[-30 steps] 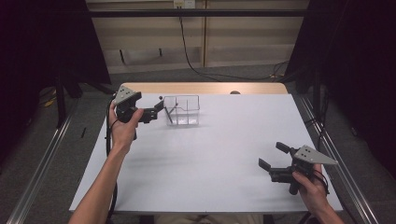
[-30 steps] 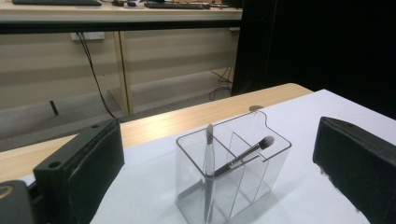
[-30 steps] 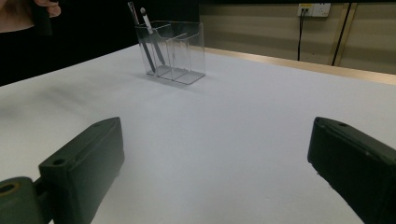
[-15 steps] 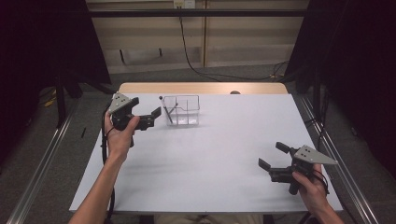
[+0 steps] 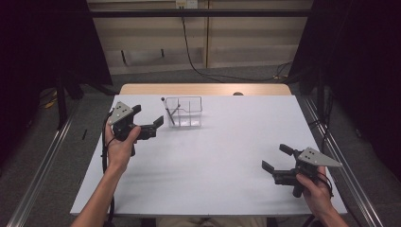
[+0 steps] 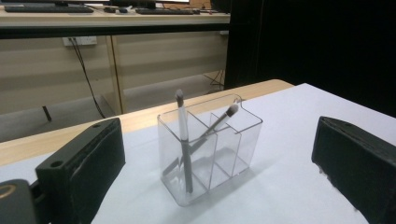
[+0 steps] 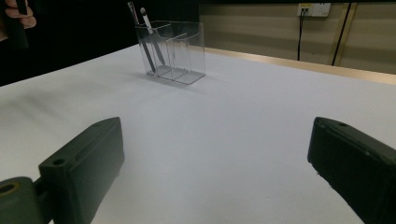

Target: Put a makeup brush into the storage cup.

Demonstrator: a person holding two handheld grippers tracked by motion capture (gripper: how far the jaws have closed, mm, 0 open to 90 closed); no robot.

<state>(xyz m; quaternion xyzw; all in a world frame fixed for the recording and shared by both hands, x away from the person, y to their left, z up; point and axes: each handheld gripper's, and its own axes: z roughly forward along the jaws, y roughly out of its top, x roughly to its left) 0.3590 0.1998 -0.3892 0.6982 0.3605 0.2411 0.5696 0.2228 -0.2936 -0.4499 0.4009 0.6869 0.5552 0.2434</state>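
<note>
A clear plastic organizer [image 5: 185, 113] with three compartments stands at the far middle-left of the white table [image 5: 222, 156]. Two slim brushes [image 5: 168, 112] lean in its left end compartment. In the left gripper view the organizer [image 6: 229, 149] is straight ahead, holding a dark-handled brush [image 6: 185, 154] and a white-tipped one [image 6: 223, 119]. My left gripper [image 5: 147, 116] is open and empty, a short way left of the organizer. Down at the near right, my right gripper [image 5: 276, 157] is open and empty. From the right gripper view the organizer [image 7: 173, 51] lies far off.
A wooden strip [image 5: 203, 89] runs along the table's far edge, with a small dark object [image 5: 238, 93] on it. Metal rails [image 5: 38, 175] flank the table on both sides. Cables [image 5: 198, 61] trail on the floor behind.
My left gripper has drawn back to the left and toward the person, away from the organizer. The brushes stay in the organizer. The right gripper has not moved.
</note>
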